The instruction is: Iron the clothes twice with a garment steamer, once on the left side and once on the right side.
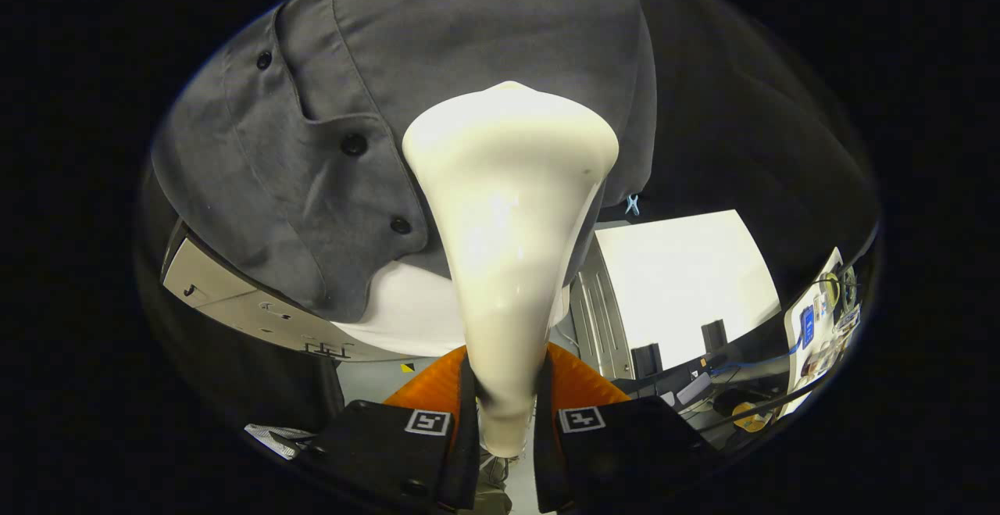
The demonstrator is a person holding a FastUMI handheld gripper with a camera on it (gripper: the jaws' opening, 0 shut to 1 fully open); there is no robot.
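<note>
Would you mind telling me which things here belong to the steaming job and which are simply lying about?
Part of the job:
- garment steamer, clamped between both fingers of the gripper
- grey shirt just beyond the steamer's head

Lying about:
- white panel beside the shirt
- cables below that panel
- small blue clip at the shirt's hem

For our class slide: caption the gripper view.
Fingers clamp a cream garment steamer against a hanging grey shirt.

cream steamer (pixel 508 210) against a grey shirt (pixel 437 54) with black buttons (pixel 354 144)
</note>
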